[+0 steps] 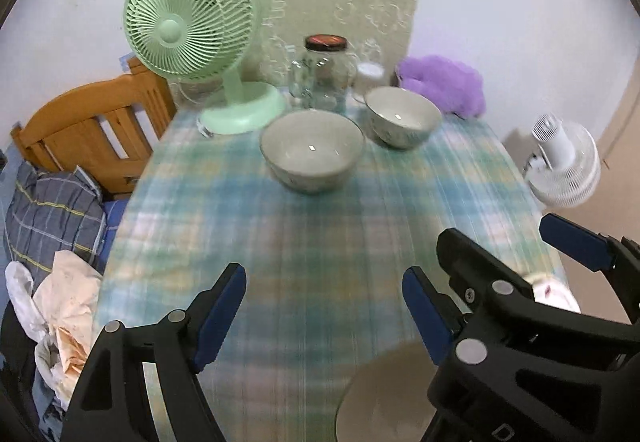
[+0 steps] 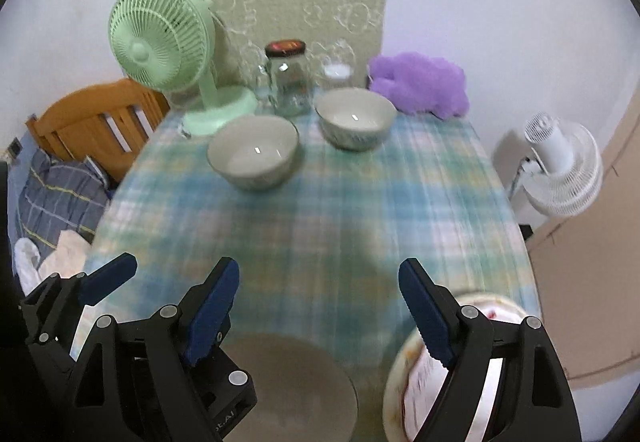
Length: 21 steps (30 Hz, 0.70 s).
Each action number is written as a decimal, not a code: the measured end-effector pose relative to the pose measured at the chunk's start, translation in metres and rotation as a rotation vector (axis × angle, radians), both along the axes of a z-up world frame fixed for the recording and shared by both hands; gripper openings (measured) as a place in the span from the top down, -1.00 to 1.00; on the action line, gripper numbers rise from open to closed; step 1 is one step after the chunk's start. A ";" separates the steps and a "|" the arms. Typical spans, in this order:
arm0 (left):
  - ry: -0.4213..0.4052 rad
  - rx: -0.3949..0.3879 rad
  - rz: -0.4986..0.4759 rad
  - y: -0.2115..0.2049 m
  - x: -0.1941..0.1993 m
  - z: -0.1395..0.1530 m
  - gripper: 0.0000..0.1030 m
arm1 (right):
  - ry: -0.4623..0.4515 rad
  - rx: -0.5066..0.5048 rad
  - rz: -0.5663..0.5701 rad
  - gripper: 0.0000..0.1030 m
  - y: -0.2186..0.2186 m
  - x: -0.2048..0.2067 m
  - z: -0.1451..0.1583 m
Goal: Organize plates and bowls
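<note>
Two pale grey bowls stand on the checked tablecloth toward the far side: a nearer one (image 1: pixel 311 150) (image 2: pixel 253 157) and a farther one (image 1: pixel 402 116) (image 2: pixel 355 118) to its right. A plain beige plate (image 1: pixel 380 398) (image 2: pixel 288 386) lies at the near edge. A patterned plate (image 2: pixel 424 366) lies to its right, a sliver in the left wrist view (image 1: pixel 554 290). My left gripper (image 1: pixel 324 314) is open and empty above the near table. My right gripper (image 2: pixel 320 310) is open and empty, over the beige plate.
A green desk fan (image 1: pixel 192 21) (image 2: pixel 160 37), a glass jar with a dark lid (image 1: pixel 326 73) (image 2: pixel 287 77), a white-lidded container (image 2: pixel 338 75) and a purple plush (image 1: pixel 444 81) (image 2: pixel 420 81) line the far edge. A wooden bed frame (image 1: pixel 96 121) is left, a white fan (image 1: pixel 564 165) right.
</note>
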<state>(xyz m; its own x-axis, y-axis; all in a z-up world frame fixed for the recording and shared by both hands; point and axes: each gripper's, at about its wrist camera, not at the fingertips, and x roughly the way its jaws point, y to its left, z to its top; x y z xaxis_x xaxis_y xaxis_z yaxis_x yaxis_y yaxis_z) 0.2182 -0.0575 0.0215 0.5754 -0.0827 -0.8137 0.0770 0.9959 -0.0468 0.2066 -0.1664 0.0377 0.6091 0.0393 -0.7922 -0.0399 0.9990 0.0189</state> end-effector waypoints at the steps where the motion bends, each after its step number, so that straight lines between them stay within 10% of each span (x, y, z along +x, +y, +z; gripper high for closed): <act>1: 0.002 -0.005 0.017 0.001 0.008 0.001 -0.59 | -0.008 -0.004 0.002 -0.64 0.000 0.008 0.003; 21: -0.031 0.081 0.289 0.010 0.131 -0.017 -0.43 | -0.021 0.071 0.169 -0.63 0.007 0.163 -0.024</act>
<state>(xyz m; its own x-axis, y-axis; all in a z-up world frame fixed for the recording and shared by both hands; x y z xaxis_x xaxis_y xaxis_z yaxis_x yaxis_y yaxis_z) 0.3496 -0.0472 0.0048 0.5904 0.1523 -0.7926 -0.2097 0.9773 0.0315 0.3693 -0.1596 0.0141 0.6050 0.1978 -0.7712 -0.2086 0.9742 0.0863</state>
